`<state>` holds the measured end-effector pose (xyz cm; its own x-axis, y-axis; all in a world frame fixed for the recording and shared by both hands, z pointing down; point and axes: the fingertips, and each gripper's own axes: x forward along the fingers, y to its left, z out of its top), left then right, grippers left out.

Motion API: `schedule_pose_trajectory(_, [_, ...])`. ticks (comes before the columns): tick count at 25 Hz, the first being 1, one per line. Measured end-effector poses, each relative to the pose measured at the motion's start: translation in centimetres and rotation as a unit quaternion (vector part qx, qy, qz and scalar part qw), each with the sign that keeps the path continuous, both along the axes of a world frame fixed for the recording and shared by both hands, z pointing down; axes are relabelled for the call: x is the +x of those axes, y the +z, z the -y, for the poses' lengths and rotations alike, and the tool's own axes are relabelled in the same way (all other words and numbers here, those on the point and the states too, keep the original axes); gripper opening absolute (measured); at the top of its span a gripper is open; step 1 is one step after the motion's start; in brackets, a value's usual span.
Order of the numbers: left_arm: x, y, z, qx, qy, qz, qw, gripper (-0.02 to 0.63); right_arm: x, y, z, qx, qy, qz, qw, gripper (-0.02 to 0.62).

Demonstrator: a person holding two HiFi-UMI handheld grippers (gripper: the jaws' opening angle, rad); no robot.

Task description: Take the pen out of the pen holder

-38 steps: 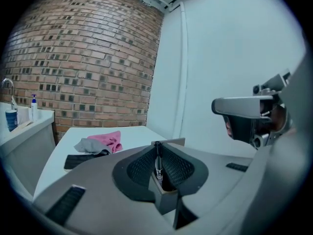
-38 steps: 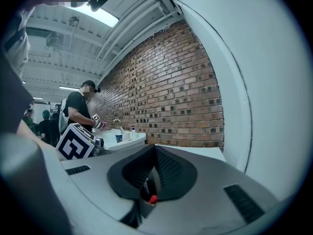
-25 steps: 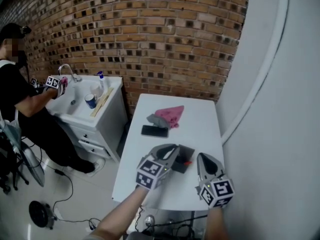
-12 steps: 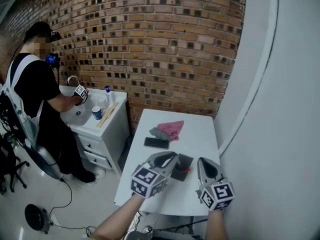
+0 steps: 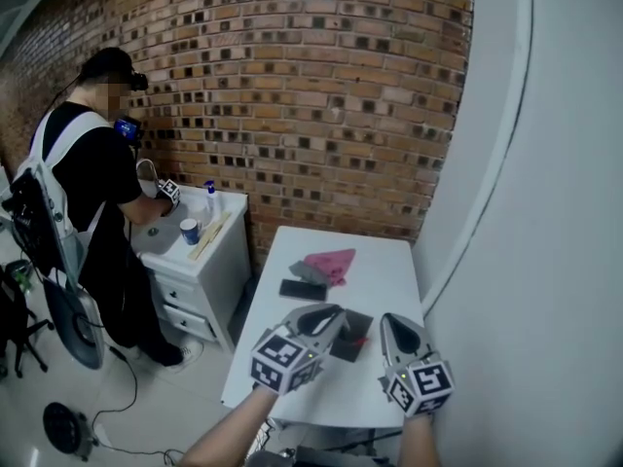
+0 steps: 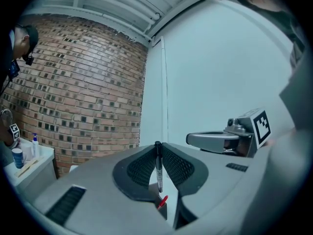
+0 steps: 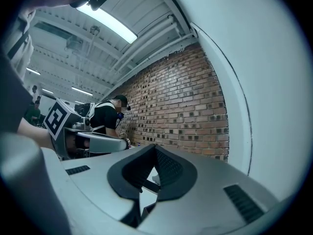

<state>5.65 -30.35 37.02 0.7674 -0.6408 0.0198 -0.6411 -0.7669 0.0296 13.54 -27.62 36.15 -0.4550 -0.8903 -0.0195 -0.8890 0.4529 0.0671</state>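
A black pen (image 6: 158,168) stands upright between the jaws of my left gripper (image 6: 158,146), which is shut on it. Below it in the left gripper view, a red pen (image 6: 163,201) sticks out of the dark pen holder (image 6: 165,212). In the head view the pen holder (image 5: 352,333) sits on the white table (image 5: 382,261), between my left gripper (image 5: 329,317) and right gripper (image 5: 392,325). Both grippers hover above the table's near end. My right gripper (image 7: 155,148) has its jaw tips together with nothing in them.
A pink cloth (image 5: 333,262) on a grey cloth and a black phone (image 5: 303,290) lie farther back on the table. A white curved wall (image 5: 526,261) runs along the right. At left a person (image 5: 92,193) works at a white sink cabinet (image 5: 200,261) by the brick wall.
Both grippers have risen a little above the pen holder, the left one carrying the black pen. The person at the sink has straightened up.
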Motion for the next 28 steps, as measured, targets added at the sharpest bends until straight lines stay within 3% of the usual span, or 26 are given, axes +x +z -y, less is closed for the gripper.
schedule_pose_trajectory(28, [0.48,0.48,-0.1,-0.002,0.001,0.003,1.0,0.051,-0.11,-0.3,-0.26,0.007,-0.006,-0.008,1.0,-0.012])
